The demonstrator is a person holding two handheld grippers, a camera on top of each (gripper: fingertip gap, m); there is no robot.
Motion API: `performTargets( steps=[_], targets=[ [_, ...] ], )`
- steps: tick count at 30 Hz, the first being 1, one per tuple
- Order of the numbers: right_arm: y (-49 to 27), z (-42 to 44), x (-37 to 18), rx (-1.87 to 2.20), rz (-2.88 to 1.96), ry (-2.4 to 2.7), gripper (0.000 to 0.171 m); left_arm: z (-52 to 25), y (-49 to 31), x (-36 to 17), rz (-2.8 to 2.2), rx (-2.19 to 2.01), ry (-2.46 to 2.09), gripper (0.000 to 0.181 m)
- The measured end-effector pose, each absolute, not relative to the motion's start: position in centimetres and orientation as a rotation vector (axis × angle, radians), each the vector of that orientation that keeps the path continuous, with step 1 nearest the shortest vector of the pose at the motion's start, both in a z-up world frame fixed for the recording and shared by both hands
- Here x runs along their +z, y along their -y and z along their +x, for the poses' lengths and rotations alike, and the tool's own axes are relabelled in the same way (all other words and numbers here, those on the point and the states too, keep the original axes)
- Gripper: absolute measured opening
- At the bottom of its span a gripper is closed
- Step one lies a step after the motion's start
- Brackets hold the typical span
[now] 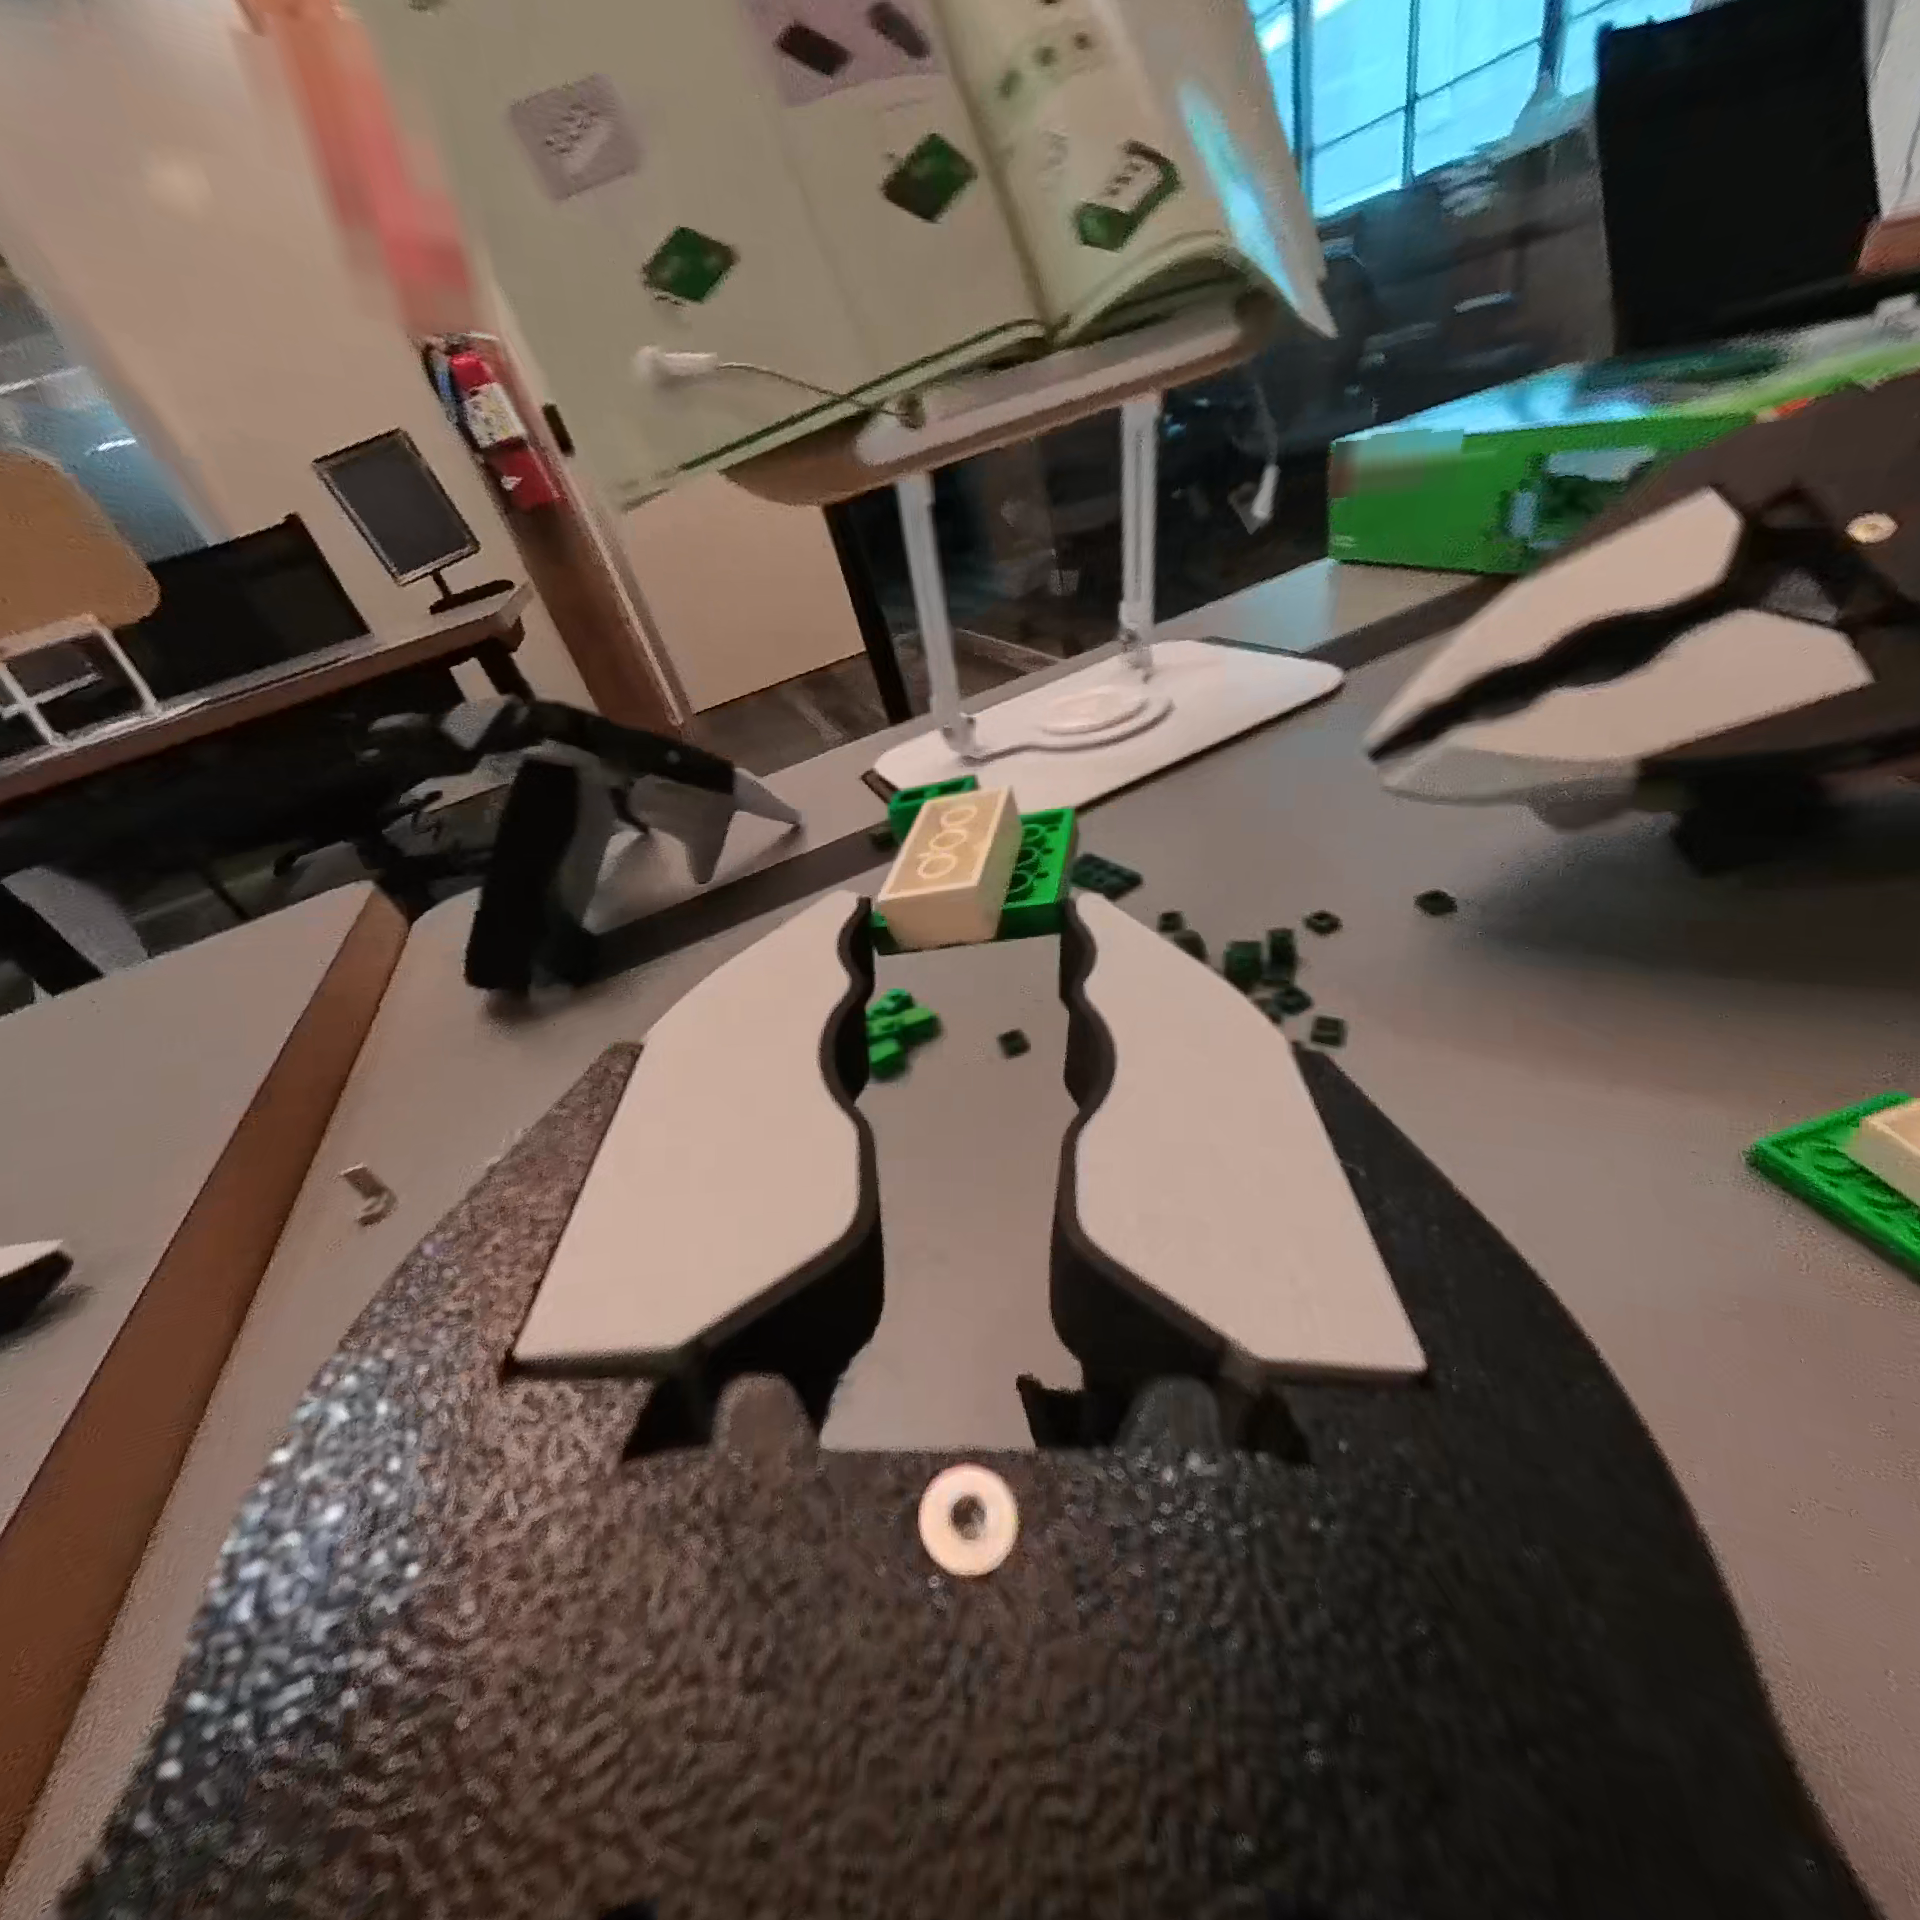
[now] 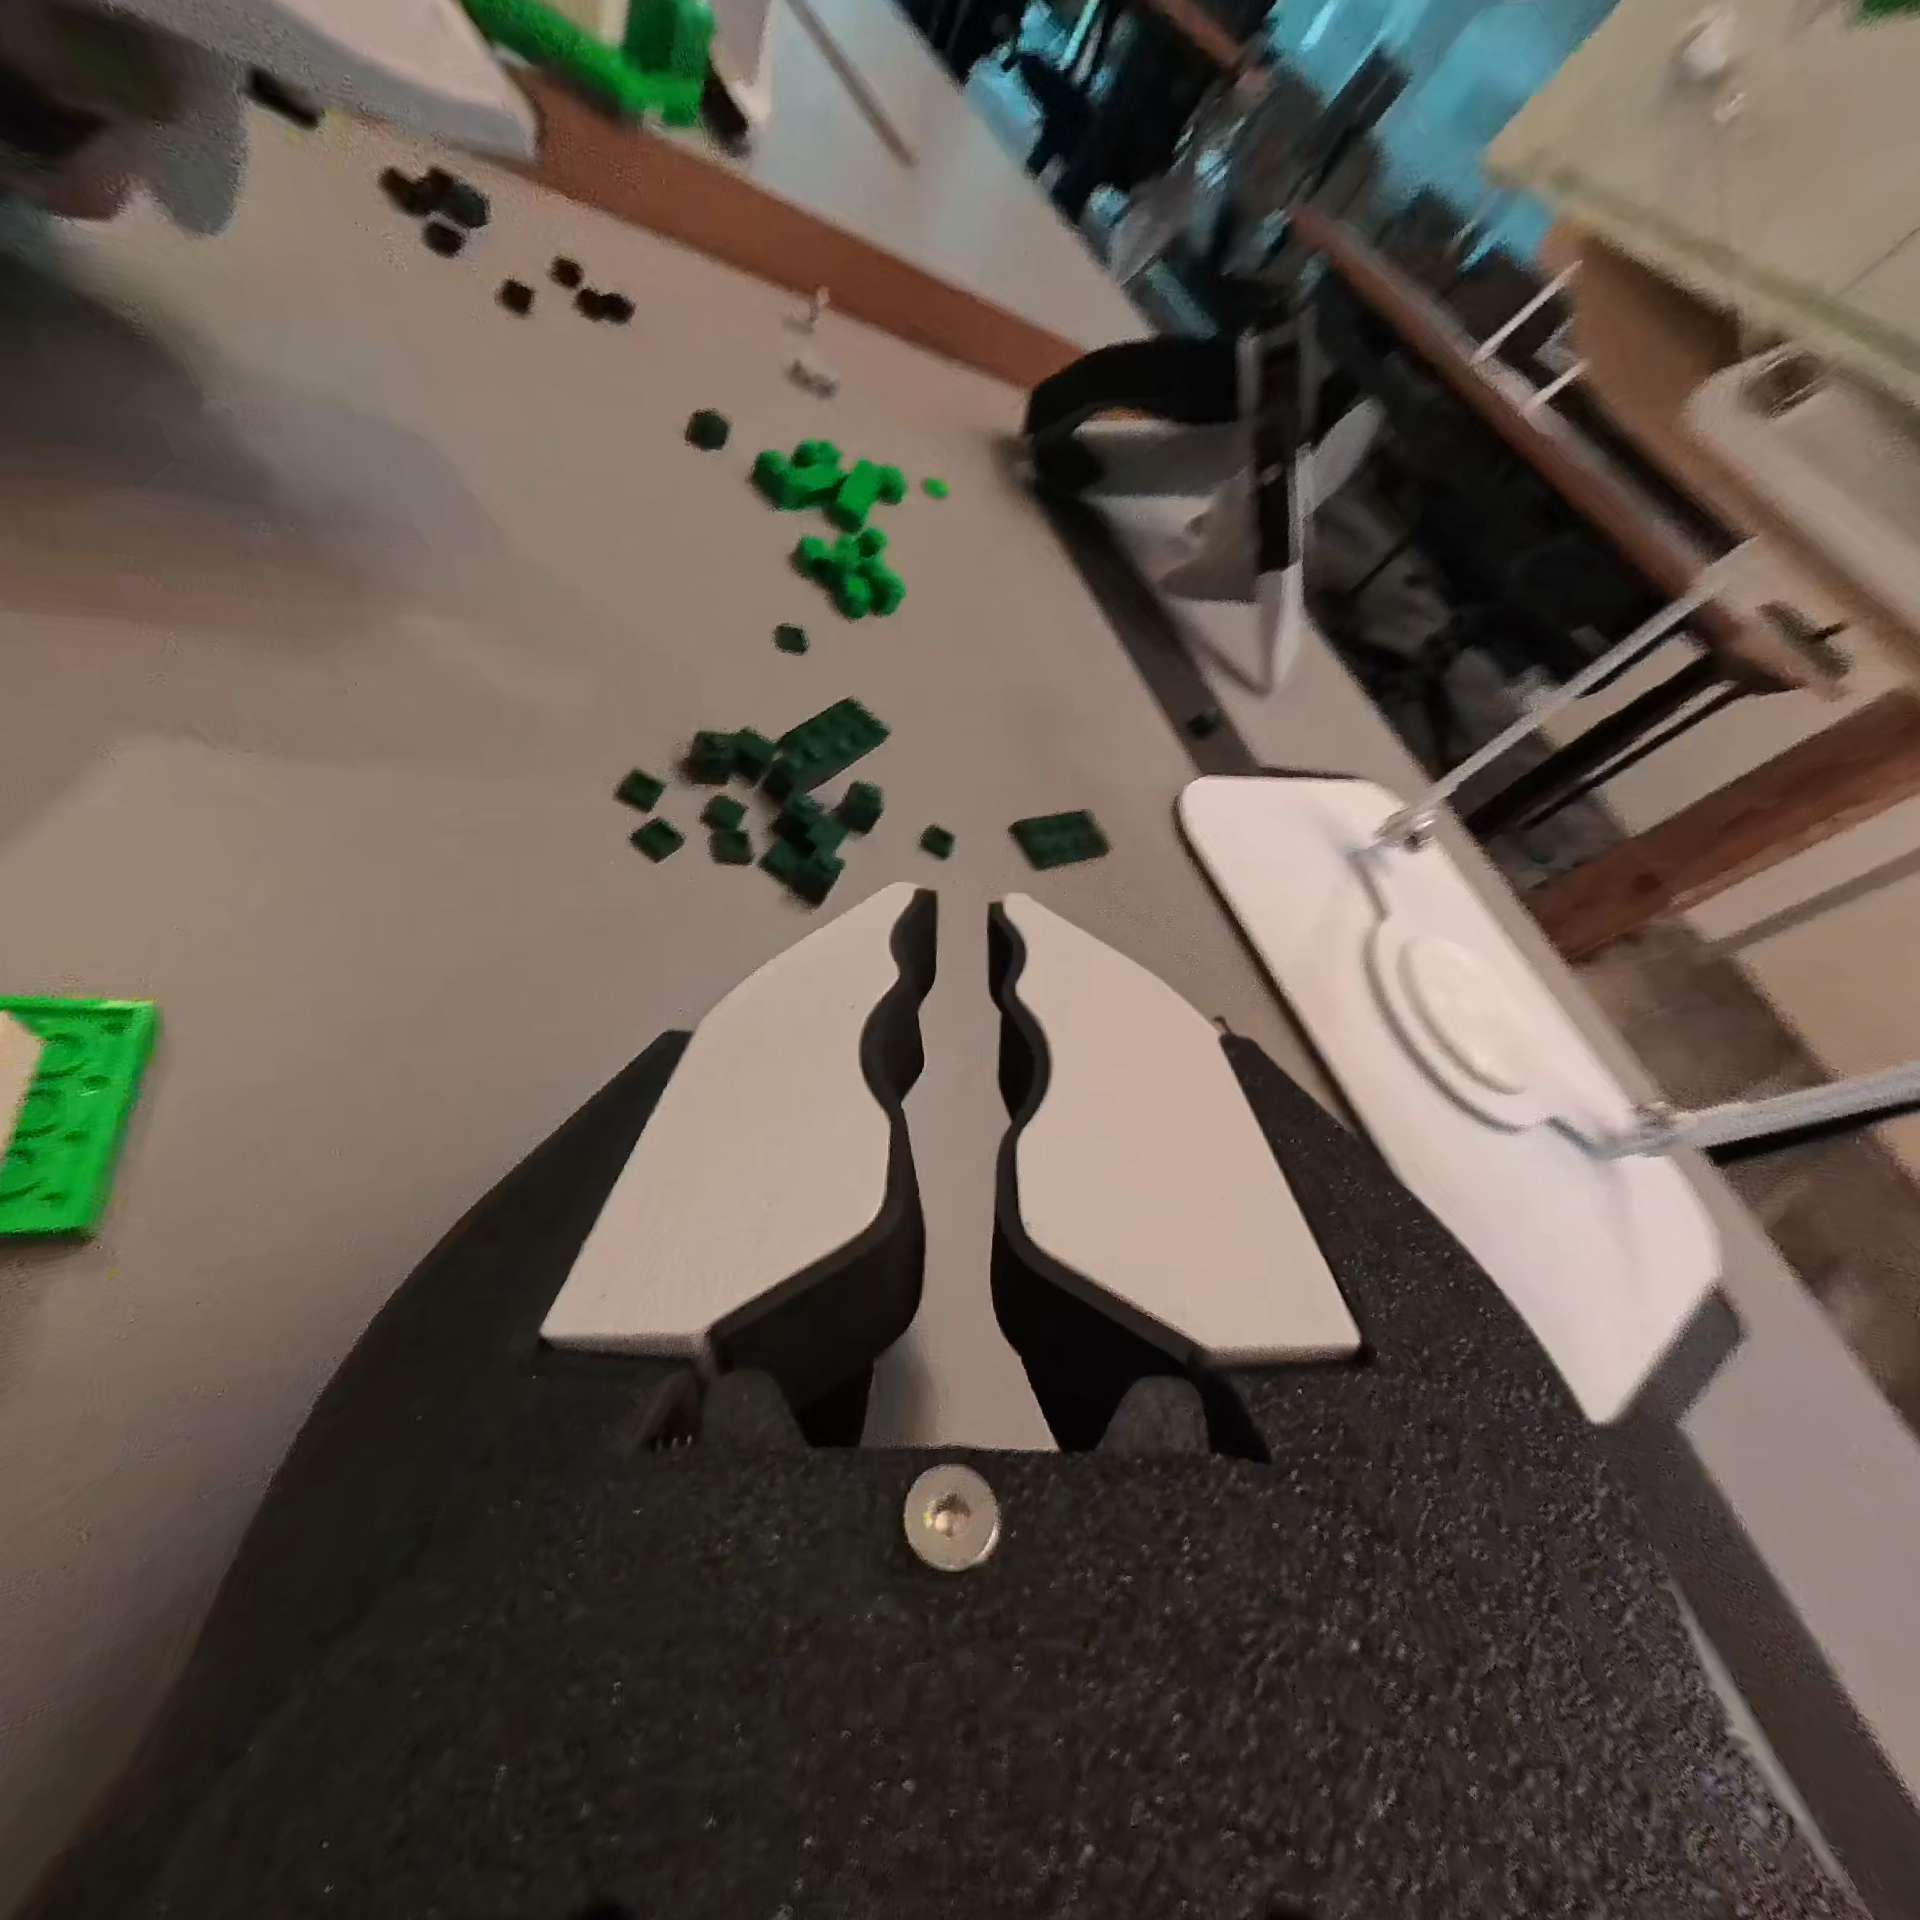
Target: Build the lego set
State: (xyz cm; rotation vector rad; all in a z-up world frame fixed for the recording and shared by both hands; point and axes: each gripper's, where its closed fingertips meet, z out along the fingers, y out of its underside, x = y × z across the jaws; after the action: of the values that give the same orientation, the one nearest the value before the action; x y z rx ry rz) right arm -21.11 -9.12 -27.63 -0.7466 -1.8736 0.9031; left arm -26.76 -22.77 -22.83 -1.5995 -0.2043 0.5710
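The left gripper (image 1: 966, 920) held a small lego assembly at its tips: a cream rectangular brick (image 1: 948, 869) seated on a bright green studded plate (image 1: 1039, 883). The jaws stood fairly wide apart and clenched on the sides of this assembly, which was tilted and raised above the grey bench (image 1: 208, 1091). Below and between the fingers lay a little heap of bright green small bricks (image 1: 899, 1029) on the bench, and loose dark green pieces (image 1: 1262, 961) were scattered just to the right of the tips.

The right gripper (image 2: 961, 904) hovered over the bench with its jaws nearly closed, a narrow gap left between them and nothing in it. Just ahead of its tips lay a cluster of dark green plates and small bricks (image 2: 790, 790), with a flat dark green plate (image 2: 1058, 837) near the right fingertip. Farther off was a heap of bright green small bricks (image 2: 842, 530). A bright green square baseplate (image 2: 73, 1117) with a cream piece on it lay well to the left. The white base of a stand (image 2: 1455, 1060) sat to the right, and in the left wrist view the stand carried an open instruction booklet (image 1: 935, 208).
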Motion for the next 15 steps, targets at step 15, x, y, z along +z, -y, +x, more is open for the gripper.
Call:
performTargets(
  steps=[15],
  targets=[
    [12.1,-22.7,-30.6,0.946,-0.993,2.362,0.015,-26.4,22.2,-23.8,-1.663,0.619,0.059,0.034]
  ],
)
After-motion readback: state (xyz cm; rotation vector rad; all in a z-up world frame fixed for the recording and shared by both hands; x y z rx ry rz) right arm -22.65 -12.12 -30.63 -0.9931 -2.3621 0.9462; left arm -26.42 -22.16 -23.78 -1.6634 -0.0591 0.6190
